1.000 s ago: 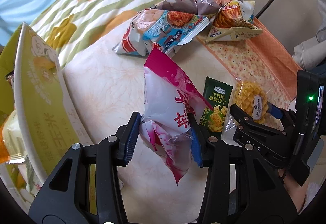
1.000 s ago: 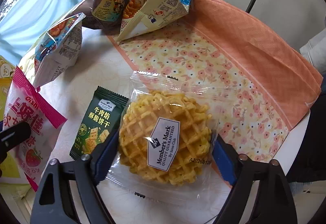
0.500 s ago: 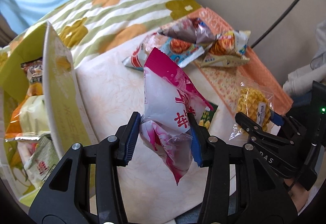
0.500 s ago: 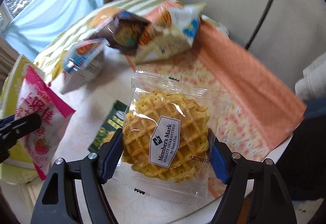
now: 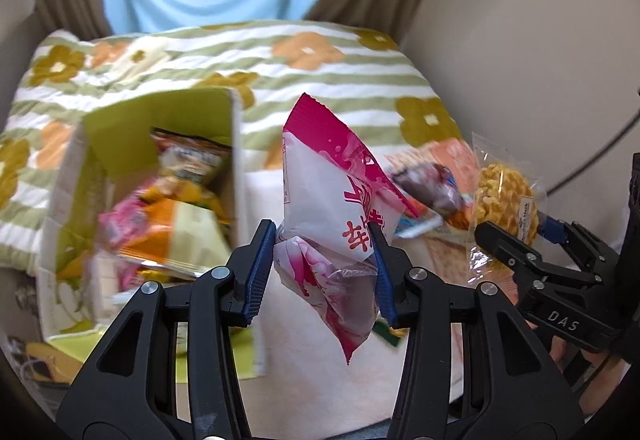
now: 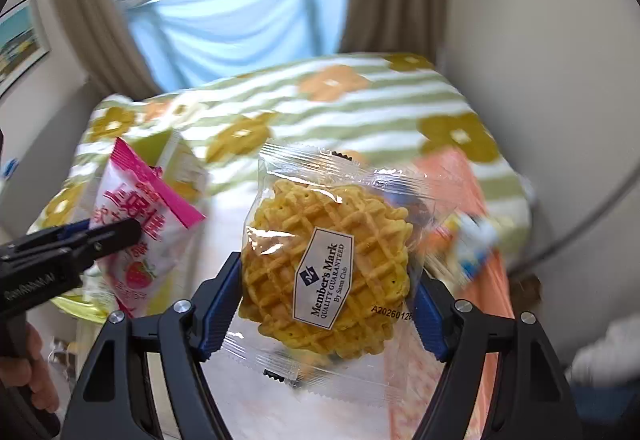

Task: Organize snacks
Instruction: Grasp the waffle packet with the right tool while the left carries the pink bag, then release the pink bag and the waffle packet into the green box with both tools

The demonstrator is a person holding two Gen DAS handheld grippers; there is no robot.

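Observation:
My left gripper [image 5: 322,272] is shut on a pink and white snack bag [image 5: 336,224], which hangs in the air above the table. The same pink bag [image 6: 136,228] shows at the left of the right wrist view, with the left gripper [image 6: 96,236] on it. My right gripper [image 6: 326,304] is shut on a clear-wrapped yellow waffle [image 6: 320,268], held up off the table. That waffle [image 5: 506,200] and the right gripper [image 5: 520,236] sit at the right of the left wrist view. A green cardboard box [image 5: 120,128] holding several snack packs stands open at the left.
A striped flower-pattern bed cover [image 5: 320,68] lies behind the white table [image 5: 304,380]. Several loose snack bags [image 5: 428,188] rest on an orange floral cloth [image 6: 492,280] at the right. Curtains and a window fill the background. A hand [image 6: 28,372] grips the left handle.
Both grippers have risen with their packs and rolled, so the view now looks over the bed toward the window. The right jaws closed onto the waffle. The box's inside has come into view.

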